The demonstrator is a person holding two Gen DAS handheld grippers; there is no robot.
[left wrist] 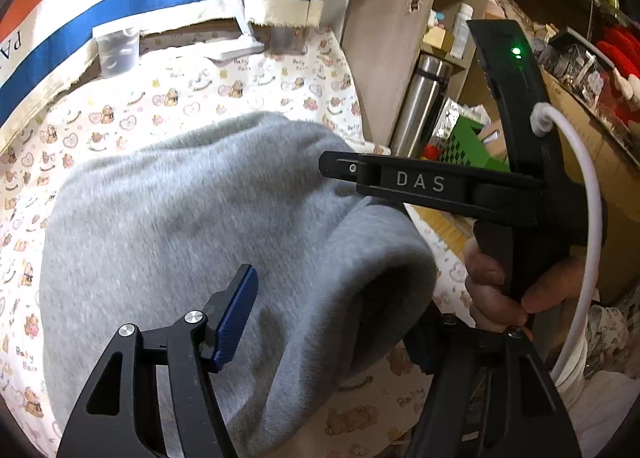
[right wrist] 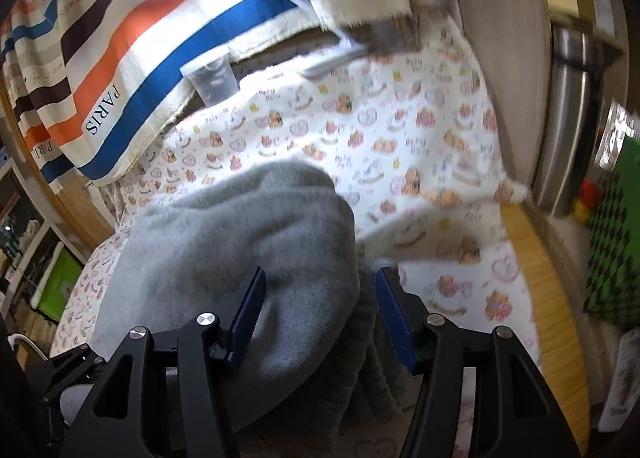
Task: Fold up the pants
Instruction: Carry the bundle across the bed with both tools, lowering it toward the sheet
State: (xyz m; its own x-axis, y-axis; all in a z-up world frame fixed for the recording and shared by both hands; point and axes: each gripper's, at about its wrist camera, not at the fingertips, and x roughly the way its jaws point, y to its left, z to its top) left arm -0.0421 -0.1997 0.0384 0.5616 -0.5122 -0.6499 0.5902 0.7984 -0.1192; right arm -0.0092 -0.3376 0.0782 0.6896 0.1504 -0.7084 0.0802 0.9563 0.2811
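Note:
The grey fleece pants [left wrist: 192,218] lie bunched on the bear-print sheet [left wrist: 200,90]. My left gripper [left wrist: 332,322] is open over them; its left blue pad [left wrist: 236,318] shows, and the right pad is hidden behind a raised fold of cloth. The right gripper's body [left wrist: 432,182] crosses the left wrist view, held by a hand [left wrist: 500,290]. In the right wrist view the pants [right wrist: 240,258] fill the gap of my right gripper [right wrist: 320,318]. Its blue pads [right wrist: 248,318] stand wide apart around the ribbed waistband [right wrist: 360,358], not pinching it.
A striped "PARIS" cloth [right wrist: 120,70] hangs at the back, with a clear plastic cup [right wrist: 212,78] and a white lamp stand [left wrist: 240,38] below it. A wooden panel [left wrist: 384,38], a steel flask [left wrist: 420,102] and cluttered shelves [left wrist: 560,38] stand on the right.

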